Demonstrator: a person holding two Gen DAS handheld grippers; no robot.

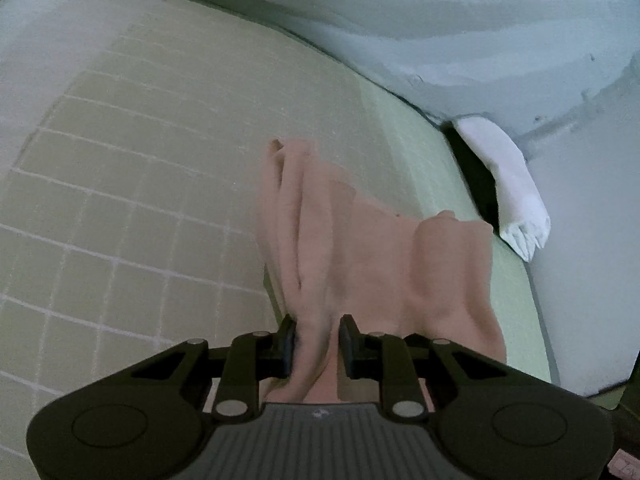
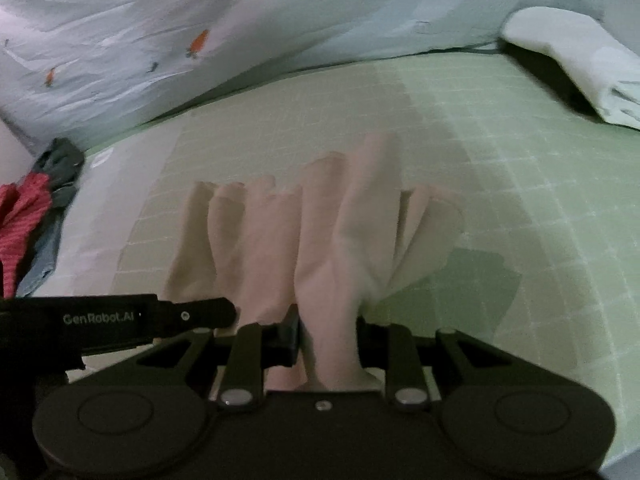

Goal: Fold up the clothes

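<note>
A pale pink garment [image 1: 360, 264] hangs in loose folds over the green grid mat [image 1: 120, 200]. My left gripper [image 1: 318, 344] is shut on a bunched edge of it, and the cloth trails forward and to the right. In the right wrist view the same pink garment [image 2: 320, 240] fans out in pleats above the mat [image 2: 540, 200]. My right gripper [image 2: 328, 340] is shut on another bunch of its edge. The left gripper's black body [image 2: 120, 320] shows just to the left of it.
A folded white cloth [image 1: 508, 188] lies at the mat's far right edge, also in the right wrist view [image 2: 580, 64]. A pale blue printed sheet [image 2: 200, 40] runs behind the mat. A red and grey pile of clothes [image 2: 32, 216] lies at the left.
</note>
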